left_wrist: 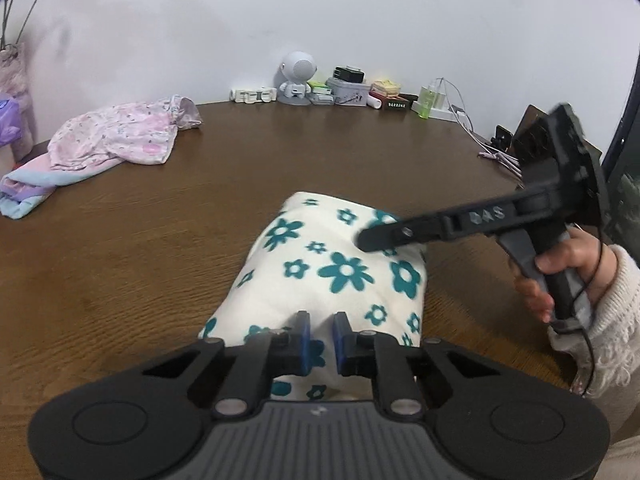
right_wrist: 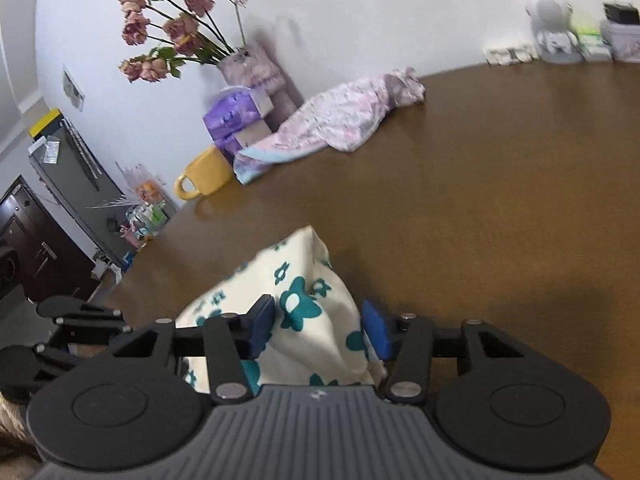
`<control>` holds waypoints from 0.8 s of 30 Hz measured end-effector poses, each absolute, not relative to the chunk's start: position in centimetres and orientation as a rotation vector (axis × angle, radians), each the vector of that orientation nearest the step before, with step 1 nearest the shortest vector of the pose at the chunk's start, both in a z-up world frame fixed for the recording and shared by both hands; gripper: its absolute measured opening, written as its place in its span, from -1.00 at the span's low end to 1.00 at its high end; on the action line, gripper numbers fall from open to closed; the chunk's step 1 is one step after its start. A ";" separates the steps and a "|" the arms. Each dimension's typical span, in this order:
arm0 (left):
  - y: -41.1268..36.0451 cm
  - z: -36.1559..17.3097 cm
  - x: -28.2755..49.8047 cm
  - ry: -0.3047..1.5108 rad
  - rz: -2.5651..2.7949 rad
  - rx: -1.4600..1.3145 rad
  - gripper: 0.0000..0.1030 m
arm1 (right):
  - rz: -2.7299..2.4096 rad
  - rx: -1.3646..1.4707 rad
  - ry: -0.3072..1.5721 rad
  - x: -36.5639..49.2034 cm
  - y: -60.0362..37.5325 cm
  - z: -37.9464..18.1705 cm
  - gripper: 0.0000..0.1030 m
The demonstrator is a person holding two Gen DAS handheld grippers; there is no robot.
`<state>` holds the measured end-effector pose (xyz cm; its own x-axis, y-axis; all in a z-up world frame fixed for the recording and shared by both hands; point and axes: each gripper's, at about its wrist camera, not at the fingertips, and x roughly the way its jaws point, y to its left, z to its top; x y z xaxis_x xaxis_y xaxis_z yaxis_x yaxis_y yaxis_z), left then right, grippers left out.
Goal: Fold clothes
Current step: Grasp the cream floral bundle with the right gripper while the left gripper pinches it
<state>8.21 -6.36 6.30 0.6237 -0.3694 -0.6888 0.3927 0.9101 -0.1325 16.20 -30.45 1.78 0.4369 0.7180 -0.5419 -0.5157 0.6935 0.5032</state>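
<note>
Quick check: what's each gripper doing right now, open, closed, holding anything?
Left gripper: narrowly parted over the flowered cloth; a grip cannot be told.
Right gripper: open, cloth between the pads, not clamped.
</note>
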 end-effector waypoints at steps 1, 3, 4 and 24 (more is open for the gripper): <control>-6.1 6.1 8.4 0.778 -0.432 0.046 -0.77 | 0.773 0.293 0.811 15.8 -30.7 1.5 -0.08; -5.7 5.6 8.7 0.766 -0.422 0.074 -0.77 | 0.760 0.335 0.808 14.6 -30.9 1.0 -0.13; -5.5 5.5 8.8 0.760 -0.416 0.086 -0.77 | 0.753 0.356 0.806 13.9 -30.8 0.8 -0.14; -7.4 6.0 11.2 0.717 -0.494 0.144 -0.76 | 0.583 0.372 0.644 9.0 -29.2 1.8 -0.12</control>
